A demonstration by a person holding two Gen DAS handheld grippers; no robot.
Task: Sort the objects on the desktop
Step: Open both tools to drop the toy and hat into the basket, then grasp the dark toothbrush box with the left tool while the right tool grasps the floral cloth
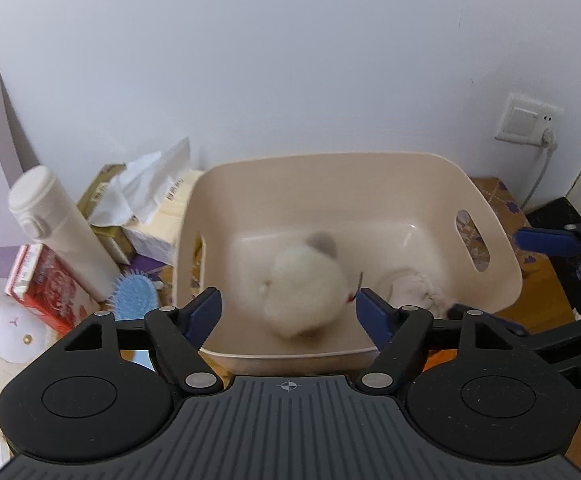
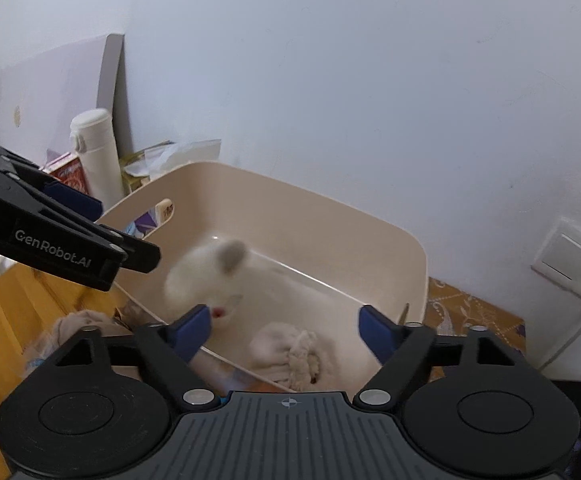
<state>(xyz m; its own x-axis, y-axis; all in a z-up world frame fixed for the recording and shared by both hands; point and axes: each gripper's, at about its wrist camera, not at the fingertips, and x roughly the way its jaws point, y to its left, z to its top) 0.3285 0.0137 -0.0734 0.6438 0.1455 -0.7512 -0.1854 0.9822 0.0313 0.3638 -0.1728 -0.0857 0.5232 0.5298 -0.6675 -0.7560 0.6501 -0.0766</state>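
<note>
A beige plastic bin (image 1: pixel 486 184) stands against the wall on the desk. Inside it a white fluffy plush toy (image 1: pixel 306 288) with a grey ear shows blurred, also in the right wrist view as the plush toy (image 2: pixel 206 272). A crumpled white cloth (image 2: pixel 290 352) lies in the bin's near corner. My left gripper (image 1: pixel 288 312) is open over the bin's near rim, its blue pads clear of the toy. My right gripper (image 2: pixel 286 328) is open over the bin as well, with nothing gripped. One of its blue pads (image 1: pixel 546 240) shows at the bin's right side.
Left of the bin stand a white flask (image 1: pixel 58 228), a tissue box (image 1: pixel 150 208) and a red carton (image 1: pixel 46 288). A blue hairbrush (image 1: pixel 134 296) and a pale plush (image 1: pixel 10 328) lie there too. A wall socket (image 1: pixel 528 124) with a cable is at right. Beige cloth (image 2: pixel 78 324) rests on the wooden desk (image 2: pixel 2 312).
</note>
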